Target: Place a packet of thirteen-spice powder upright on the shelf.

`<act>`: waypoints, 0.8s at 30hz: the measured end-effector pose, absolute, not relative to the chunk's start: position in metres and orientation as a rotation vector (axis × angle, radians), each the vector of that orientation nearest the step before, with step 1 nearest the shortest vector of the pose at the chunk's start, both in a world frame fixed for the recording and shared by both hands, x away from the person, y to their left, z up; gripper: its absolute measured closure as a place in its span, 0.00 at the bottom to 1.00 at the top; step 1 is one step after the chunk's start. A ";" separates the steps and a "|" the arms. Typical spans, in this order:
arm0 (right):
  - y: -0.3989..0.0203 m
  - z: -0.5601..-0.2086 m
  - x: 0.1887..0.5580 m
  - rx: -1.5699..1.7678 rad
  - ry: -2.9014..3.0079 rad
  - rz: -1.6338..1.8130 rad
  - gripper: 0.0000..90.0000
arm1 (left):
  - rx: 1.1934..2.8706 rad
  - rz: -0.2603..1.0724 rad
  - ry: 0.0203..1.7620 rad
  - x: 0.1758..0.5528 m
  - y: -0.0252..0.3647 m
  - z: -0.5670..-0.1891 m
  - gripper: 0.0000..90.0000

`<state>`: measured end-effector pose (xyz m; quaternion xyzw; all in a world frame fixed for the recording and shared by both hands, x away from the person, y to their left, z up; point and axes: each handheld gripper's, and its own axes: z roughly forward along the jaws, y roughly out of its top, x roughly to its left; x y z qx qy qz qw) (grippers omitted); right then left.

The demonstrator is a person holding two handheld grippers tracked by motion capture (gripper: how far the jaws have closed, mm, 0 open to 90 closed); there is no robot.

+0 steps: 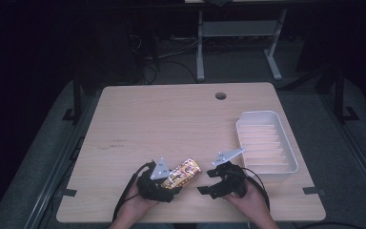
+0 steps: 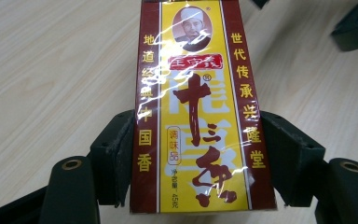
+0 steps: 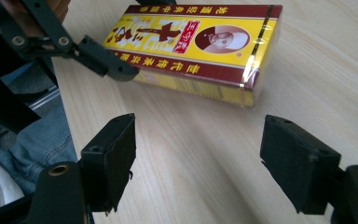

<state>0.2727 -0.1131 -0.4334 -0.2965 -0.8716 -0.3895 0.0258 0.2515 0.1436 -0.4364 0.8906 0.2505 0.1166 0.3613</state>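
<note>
The left gripper (image 1: 171,183) held a yellow and dark red box (image 1: 183,172) near the front edge of the wooden table (image 1: 171,119), a little left of the middle. In the left gripper view, its 2 jaws pressed against the long sides of the box (image 2: 198,116), which ran straight away from the camera with its printed face up and its near end between the jaws. The box lay flat on the table, or very close to it; I could not tell which.

The right gripper (image 1: 209,183) sat just to the right of the box, also close to the front edge, and its jaws stood wide apart with nothing between them. In the right gripper view, bare wood showed between those jaws, and the box (image 3: 193,49) lay ahead with 1 long side and 1 short end facing the camera. A jaw of the left gripper (image 3: 107,63) touched its near long edge at the left.

A white tray (image 1: 286,143) with a ribbed floor stood by the right edge of the table, near the right gripper. A round hole (image 1: 220,96) sat near the far edge. The left half and the whole back of the table were open wood.
</note>
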 end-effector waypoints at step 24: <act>-0.120 -0.428 0.282 -1.095 -2.389 -1.367 0.38 | 2.191 0.410 0.520 0.231 0.130 -0.426 0.36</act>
